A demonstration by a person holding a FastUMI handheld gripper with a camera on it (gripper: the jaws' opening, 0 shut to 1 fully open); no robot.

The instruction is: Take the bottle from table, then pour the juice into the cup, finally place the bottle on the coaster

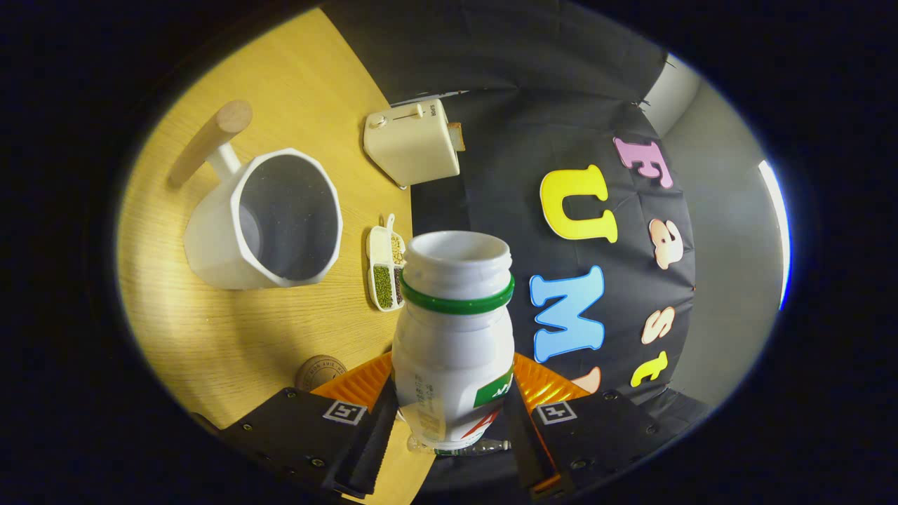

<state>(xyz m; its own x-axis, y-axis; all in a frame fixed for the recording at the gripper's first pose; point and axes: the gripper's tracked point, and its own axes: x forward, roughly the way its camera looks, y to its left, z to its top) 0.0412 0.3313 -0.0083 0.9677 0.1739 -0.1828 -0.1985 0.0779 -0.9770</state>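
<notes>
A light wooden table (231, 337) runs up to a black cloth wall (533, 105), with a pale grey wall past the cloth's edge. The bottle (454, 337) is white plastic with a wide, uncapped mouth, a green ring around its neck, and a printed label low on its body with a green patch and a red mark. It sits between the two fingers of the gripper (449, 414), lifted off the table, and both fingers press on its lower body, one from each side, so the gripper is clamped on it. The view is rolled so that the table rises steeply on one side and the wall fills the other; the bottle's mouth points away from the camera, along the fingers. Just beyond the bottle's neck a small white divided dish (386, 270) holds green and dark beans. Further off stands the cup (270, 221), a faceted white mug with a wooden handle, its opening turned toward the camera and dark inside. Beyond the dish, at the table's far edge by the cloth, is a cream toaster (412, 144). A round brown coaster (321, 372) lies on the table close to the fingers, beside the bottle's base.
</notes>
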